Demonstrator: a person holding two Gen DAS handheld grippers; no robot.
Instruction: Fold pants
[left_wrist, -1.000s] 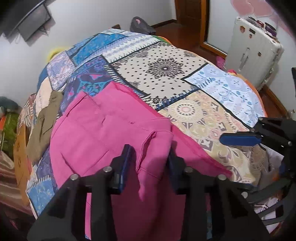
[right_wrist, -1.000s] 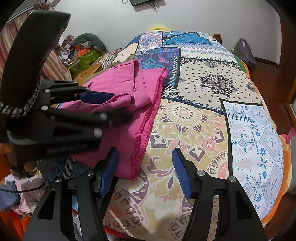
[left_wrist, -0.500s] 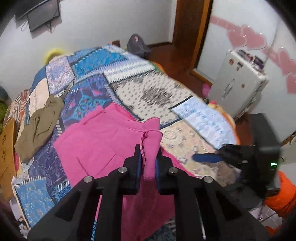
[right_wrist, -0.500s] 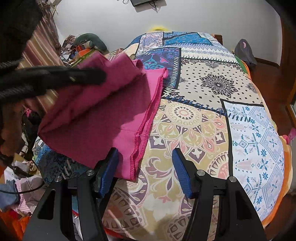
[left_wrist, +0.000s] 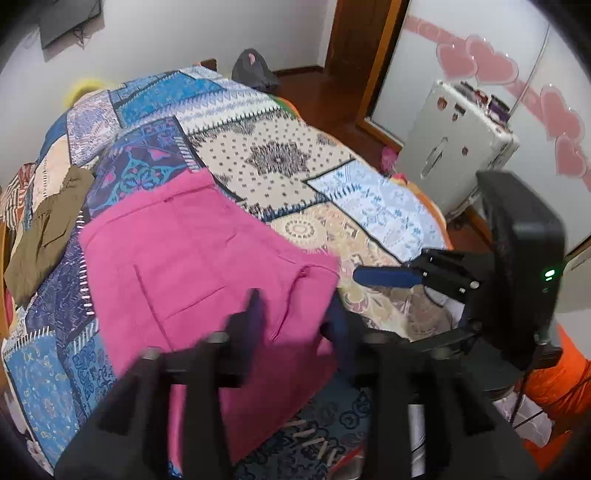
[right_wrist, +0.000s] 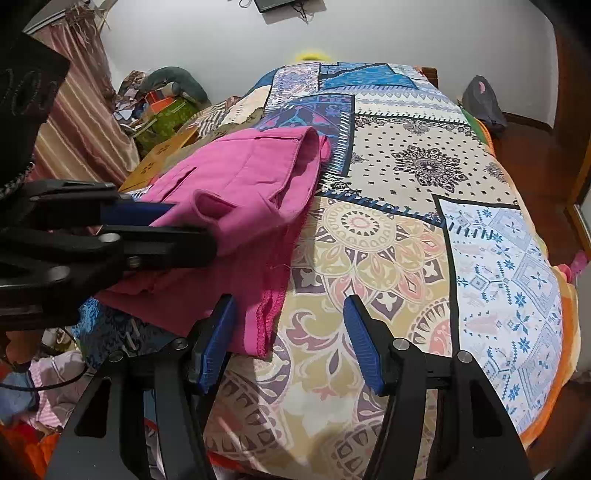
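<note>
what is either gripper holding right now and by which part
Nothing. The left gripper is open over the pink pants on the bed, fingers apart. The right gripper is open too, beside the pants' edge.

1. The left gripper (left_wrist: 295, 317) is matt black plastic; its two fingers are motion-blurred, with silver screw heads along angular arms

2. The right gripper (right_wrist: 290, 339) has black angular arms, each ending in a ribbed, bright blue pad (right_wrist: 216, 341), and round silver screws sit at the finger joints

3. Seen from the left wrist view, the right gripper carries a tall black box (left_wrist: 524, 258) with rounded corners, a small green light on its side and a thin black cable below

4. A sliver of skin shows at the frame's left edge in the right wrist view
</note>
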